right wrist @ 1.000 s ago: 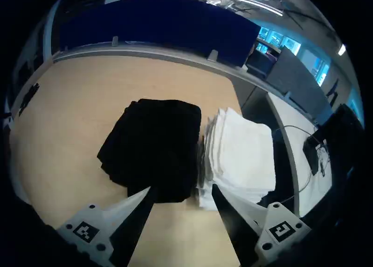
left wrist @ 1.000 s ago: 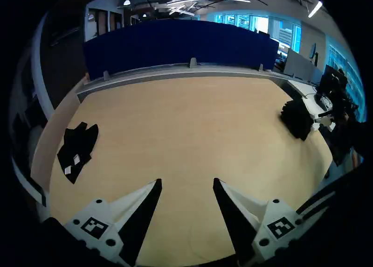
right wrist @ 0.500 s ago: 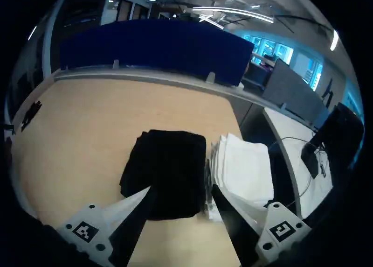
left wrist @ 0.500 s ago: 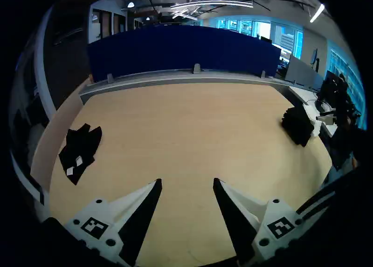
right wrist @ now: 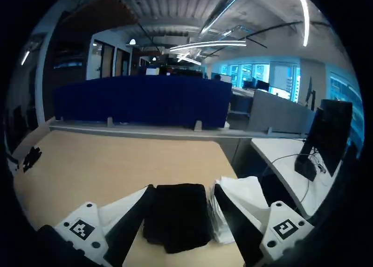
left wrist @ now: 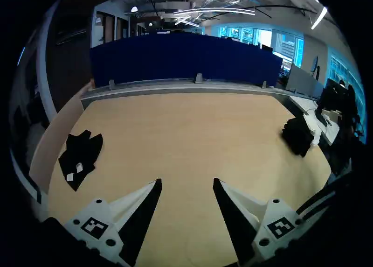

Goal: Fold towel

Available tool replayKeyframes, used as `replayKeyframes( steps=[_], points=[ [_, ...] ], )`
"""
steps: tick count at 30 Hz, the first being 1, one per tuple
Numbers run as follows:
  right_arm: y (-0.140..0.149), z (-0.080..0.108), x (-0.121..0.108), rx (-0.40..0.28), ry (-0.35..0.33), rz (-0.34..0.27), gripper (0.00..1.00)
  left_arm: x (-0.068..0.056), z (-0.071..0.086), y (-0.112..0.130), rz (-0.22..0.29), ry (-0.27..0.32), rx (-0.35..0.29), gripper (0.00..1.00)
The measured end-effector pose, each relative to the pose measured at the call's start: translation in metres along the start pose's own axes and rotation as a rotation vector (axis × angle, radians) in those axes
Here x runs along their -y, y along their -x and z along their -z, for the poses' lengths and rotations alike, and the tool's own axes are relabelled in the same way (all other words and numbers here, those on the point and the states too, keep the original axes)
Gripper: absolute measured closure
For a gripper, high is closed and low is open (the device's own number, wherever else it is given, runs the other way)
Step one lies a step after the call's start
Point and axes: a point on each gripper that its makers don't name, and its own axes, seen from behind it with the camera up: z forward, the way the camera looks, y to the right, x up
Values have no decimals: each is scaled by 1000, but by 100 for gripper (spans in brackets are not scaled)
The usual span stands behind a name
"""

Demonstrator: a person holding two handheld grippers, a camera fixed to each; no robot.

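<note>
Left gripper view, left to right. All places are given against the table [left wrist: 196,127], a wide, light wood top.
- Loose black towel [left wrist: 79,157]: lies crumpled and flat near the table's left edge, with two small white tags on it. Well apart from everything else.
- Left gripper [left wrist: 186,180]: over the table's near edge, fingers spread wide with bare wood between the tips. It grips nothing and touches nothing.
- Blue divider [left wrist: 186,54]: stands upright along the table's far edge.
- Black towel stack [left wrist: 297,135]: at the table's right edge, folded.
- White towel stack [left wrist: 314,132]: a sliver shows just beyond the black stack, on the side away from the table's middle.

Right gripper view, left to right.
- Loose black towel [right wrist: 31,157]: small here, at the table's [right wrist: 116,159] far left edge.
- Right gripper [right wrist: 183,187]: over the table's right end, jaws wide apart and empty. Cannot tell whether the fingertips touch the cloth below them.
- Black towel stack [right wrist: 179,218]: at the table's near right corner, framed between the two fingers.
- White towel stack [right wrist: 219,220]: just beside the black stack, toward the table's right edge. The two look to be touching or nearly so.
- Monitor [right wrist: 328,136]: on a separate white desk [right wrist: 279,155], off the table's right end.
</note>
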Motion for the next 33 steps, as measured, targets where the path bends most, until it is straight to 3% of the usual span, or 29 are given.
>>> replayKeyframes(
  steps=[9,20,33],
  points=[
    [-20,8,21,-51,-8,28,0,4,-4,-16,-9,-1,-42,19],
    [-63,20,53,-175,-7,3,0,19,-15,-49,21,-21,-128,19],
    [-98,31,114,-268,-28,-37,0,38,-13,-112,31,-68,-317,19]
  ],
)
